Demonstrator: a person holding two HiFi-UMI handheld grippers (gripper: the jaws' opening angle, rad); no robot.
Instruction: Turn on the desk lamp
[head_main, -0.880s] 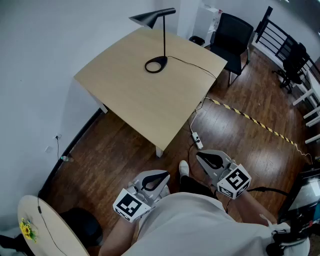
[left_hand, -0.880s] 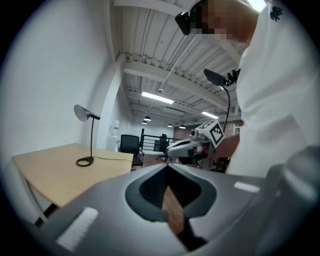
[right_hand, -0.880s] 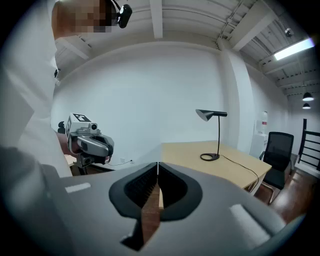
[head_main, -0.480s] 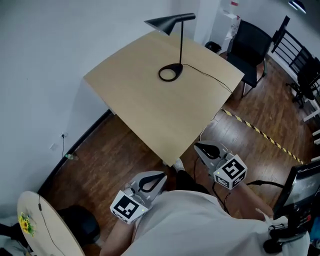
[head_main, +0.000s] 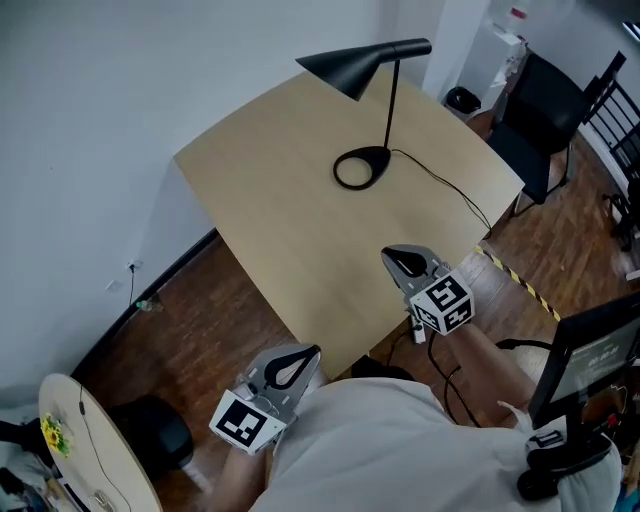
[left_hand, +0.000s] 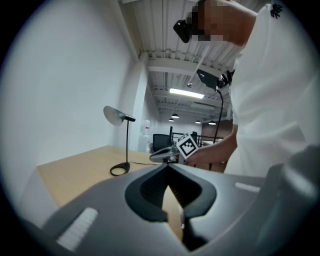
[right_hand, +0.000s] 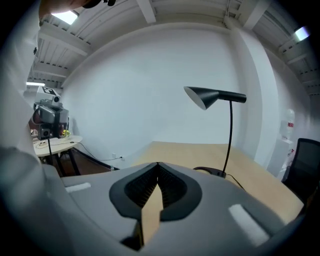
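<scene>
A black desk lamp (head_main: 391, 92) stands at the far side of the pale wooden table (head_main: 270, 200), with a cone shade (head_main: 355, 67) and a ring base (head_main: 362, 167). Its cord (head_main: 450, 190) runs off to the right. My right gripper (head_main: 393, 255) hovers shut and empty over the table's near right edge, well short of the lamp base. My left gripper (head_main: 305, 355) hangs shut and empty, low beside my body, off the table. The lamp (right_hand: 227, 132) rises ahead and to the right in the right gripper view. The left gripper view shows the lamp (left_hand: 125, 142) and the right gripper (left_hand: 164, 156).
A black chair (head_main: 548, 100) stands beyond the table's right corner. Yellow-black tape (head_main: 522, 286) crosses the wood floor. A round table (head_main: 85, 455) with small yellow flowers is at the bottom left. A screen on a stand (head_main: 590, 350) is at the right edge.
My right gripper has moved forward from over the floor to above the table's near edge. The view has drawn closer to the table. The left gripper has stayed low.
</scene>
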